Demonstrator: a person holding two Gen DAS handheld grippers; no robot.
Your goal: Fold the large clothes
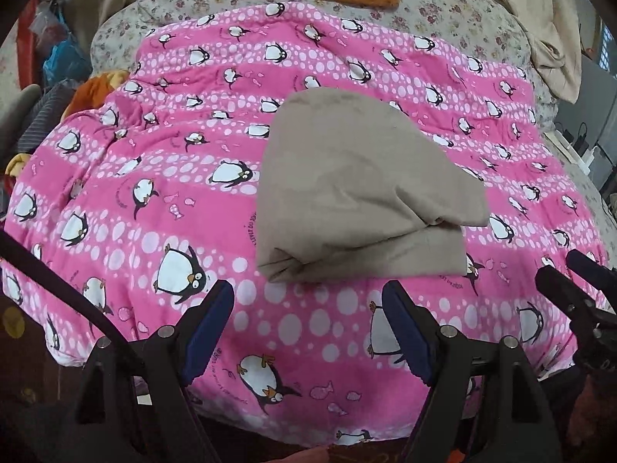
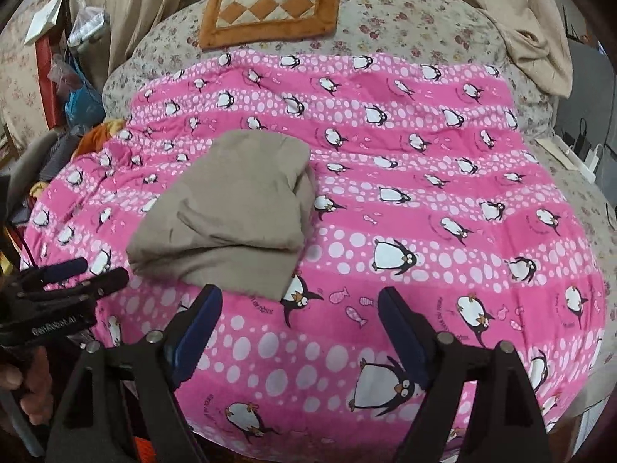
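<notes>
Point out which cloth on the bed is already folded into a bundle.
The plain beige garment, lying on the pink penguin blanket. The blanket and the checked orange mat both lie spread flat.

The blanket (image 1: 193,208) is bright pink with bands of white dots, black-and-white penguins and small pink fish. The garment (image 1: 347,193) on it is plain beige. The bedspread (image 2: 405,27) is cream with small dark-red flowers. The cushion (image 2: 270,7) has an orange border around orange-and-cream diamonds.
</notes>
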